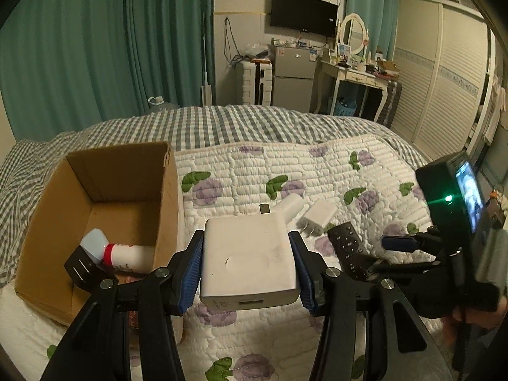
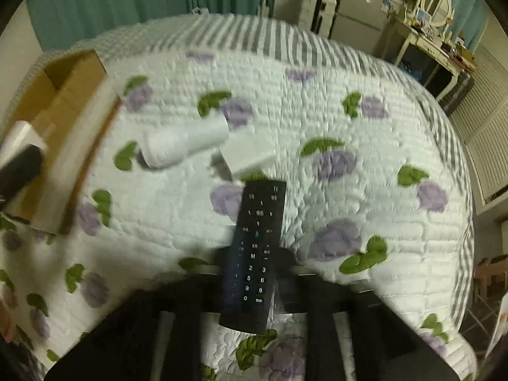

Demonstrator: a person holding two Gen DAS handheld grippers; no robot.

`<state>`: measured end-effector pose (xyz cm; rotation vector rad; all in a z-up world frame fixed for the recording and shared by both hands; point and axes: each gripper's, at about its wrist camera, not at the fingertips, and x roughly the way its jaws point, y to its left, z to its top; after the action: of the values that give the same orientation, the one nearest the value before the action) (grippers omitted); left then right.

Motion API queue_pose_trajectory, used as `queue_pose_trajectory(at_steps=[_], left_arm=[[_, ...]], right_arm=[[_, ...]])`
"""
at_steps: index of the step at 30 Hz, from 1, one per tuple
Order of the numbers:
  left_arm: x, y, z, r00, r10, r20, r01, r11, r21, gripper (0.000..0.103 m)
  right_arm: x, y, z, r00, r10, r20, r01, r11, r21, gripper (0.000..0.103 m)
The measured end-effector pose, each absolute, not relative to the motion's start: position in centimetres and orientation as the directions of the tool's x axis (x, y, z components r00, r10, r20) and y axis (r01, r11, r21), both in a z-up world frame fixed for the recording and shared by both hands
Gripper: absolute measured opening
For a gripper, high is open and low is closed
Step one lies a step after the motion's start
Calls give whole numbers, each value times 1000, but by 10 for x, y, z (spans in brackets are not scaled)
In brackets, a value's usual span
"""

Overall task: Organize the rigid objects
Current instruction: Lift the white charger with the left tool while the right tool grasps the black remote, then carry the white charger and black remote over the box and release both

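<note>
Left gripper (image 1: pixel 249 265) clamps power brick (image 1: pixel 249 258) beside box (image 1: pixel 165 197); right gripper (image 2: pixel 250 273) seemingly pinches remote (image 2: pixel 255 247).

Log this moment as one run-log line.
left gripper: shut on white power brick | right gripper: shut on black remote | cardboard box: holds white bottle | bed: two white chargers loose

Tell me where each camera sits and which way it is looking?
Left wrist: sits on the left gripper, looking along its jaws across the bed toward the far wall; blue-padded jaws are shut on a white power adapter, cardboard box at left, right gripper at right.
Right wrist: sits on the right gripper, looking down at the floral quilt; its dark, blurred jaws hold a black remote.
Both show: box, remote, small white charger, quilt.
</note>
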<state>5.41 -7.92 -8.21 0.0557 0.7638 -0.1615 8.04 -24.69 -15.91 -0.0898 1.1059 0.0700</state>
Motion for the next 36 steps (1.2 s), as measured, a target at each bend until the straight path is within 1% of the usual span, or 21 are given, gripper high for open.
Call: queue_pose_trajectory(at_steps=[1,2,8,10,11,12,16,19,24,26,30,36], left_arm=[[55,-79,-84,709,-124,-695,165,986,-8,52],[56,-80,-86,706,-122,-698,164,986,-7,52],[61,-81,-94,693,-119,-711,164,986,-5,52],[61,-81,-95,691,-120,-713,165,986,-6,52],[61,-82,-96,690,-120,-714,166,986,-6,52],[60,-82,-95,690,-121,-714,166,986,-7,52],[58,-81,-90,694,-130,-709,174,985,-11,52],[54,-78,-80,707,-136,-694,177,984,-14,52],[48,-70,-56,733,-152,-663,182,983,-24,52],[47,-62,-40,752,-158,-640,180,983,-31,52],[46,-32,-4,793,-176,-584,178,983,-55,52],[52,24,20,825,-110,-554,136,991,7,52]], right_arm=[[81,-248,-164,439,19,-899,-96,995,-26,53],[82,-249,-170,428,24,-903,-91,996,-16,54],[95,-255,-210,329,-2,-944,-72,997,-27,54],[99,-253,-216,319,4,-948,-85,996,-24,54],[101,-252,-217,319,5,-948,-89,996,-24,54],[102,-250,-219,319,4,-948,-96,995,-29,43],[98,-245,-215,351,-29,-936,-110,991,-72,42],[88,-248,-196,395,-5,-919,-100,994,-49,41],[73,-252,-145,483,24,-875,-78,997,-16,41],[68,-248,-120,509,49,-859,-82,997,9,41],[72,-223,-68,569,51,-821,-114,993,-17,41],[73,-163,0,644,114,-756,-209,977,-31,41]])
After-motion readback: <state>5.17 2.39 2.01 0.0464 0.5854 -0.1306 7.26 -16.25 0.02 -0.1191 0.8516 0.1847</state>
